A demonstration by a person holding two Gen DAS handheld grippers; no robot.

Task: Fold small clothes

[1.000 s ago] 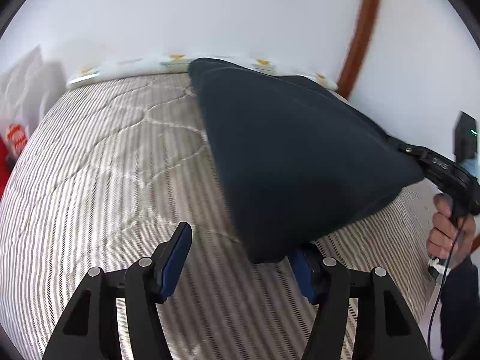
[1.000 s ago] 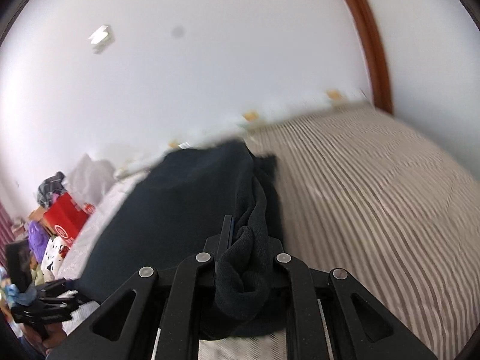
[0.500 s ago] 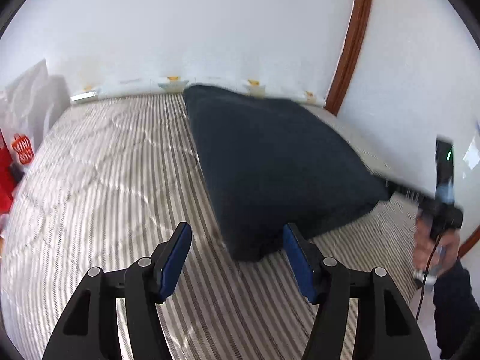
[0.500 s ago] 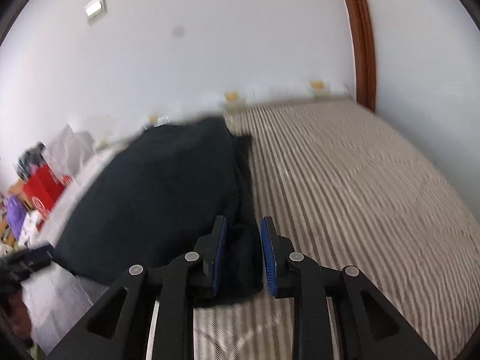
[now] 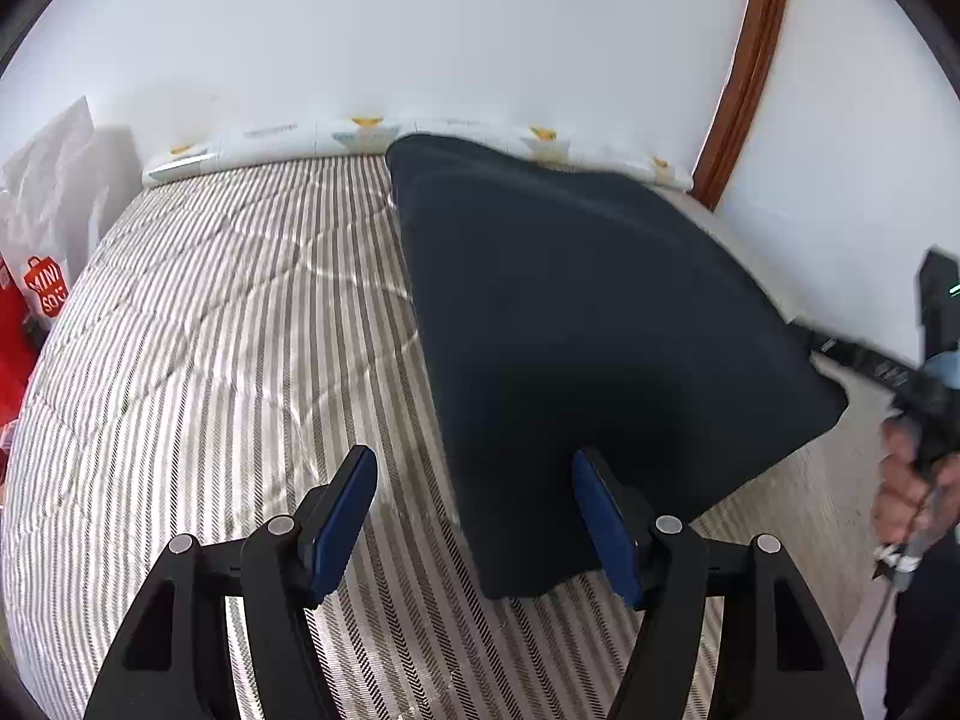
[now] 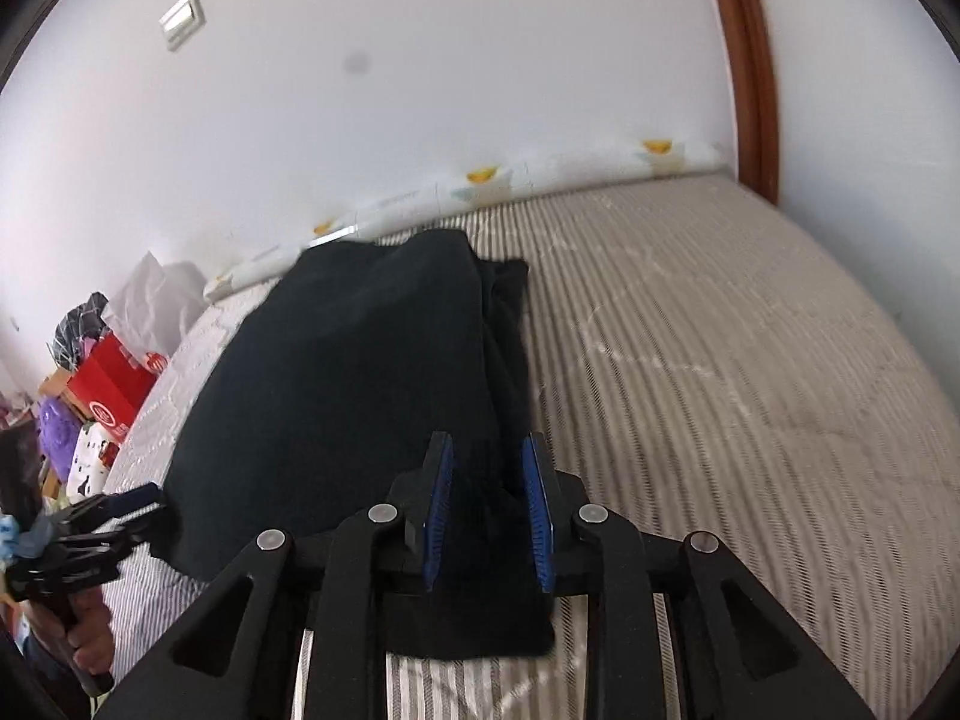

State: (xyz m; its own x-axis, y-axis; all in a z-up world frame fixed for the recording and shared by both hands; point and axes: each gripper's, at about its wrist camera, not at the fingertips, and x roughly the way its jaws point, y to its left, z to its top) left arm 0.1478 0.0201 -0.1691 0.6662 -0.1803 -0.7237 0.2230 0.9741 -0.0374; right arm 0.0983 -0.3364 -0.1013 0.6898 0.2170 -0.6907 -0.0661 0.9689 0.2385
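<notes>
A dark navy garment (image 5: 600, 330) lies folded on the striped bed (image 5: 210, 330), reaching back to the wall. My left gripper (image 5: 474, 459) is open and its jaws are widening. The garment's near corner lies between its fingers, close to the right pad (image 5: 600, 522), with no pad pressing on it. In the right wrist view the garment (image 6: 360, 372) runs away from my right gripper (image 6: 486, 441). Its jaws stand a little apart, with the bunched near edge lying loose between the blue pads (image 6: 537, 516). Each gripper also shows in the other view, at the garment's opposite corner.
A white bag and a red shopping bag (image 5: 42, 294) stand left of the bed. A printed pillow strip (image 5: 270, 138) runs along the wall. A brown door frame (image 5: 744, 72) rises at the right. Boxes and bags (image 6: 102, 384) pile beside the bed (image 6: 720, 360).
My right gripper was shut on bunched cloth and has since parted its jaws and let go. The garment has dropped from taut to lying on the bed. The left jaws stand slightly wider.
</notes>
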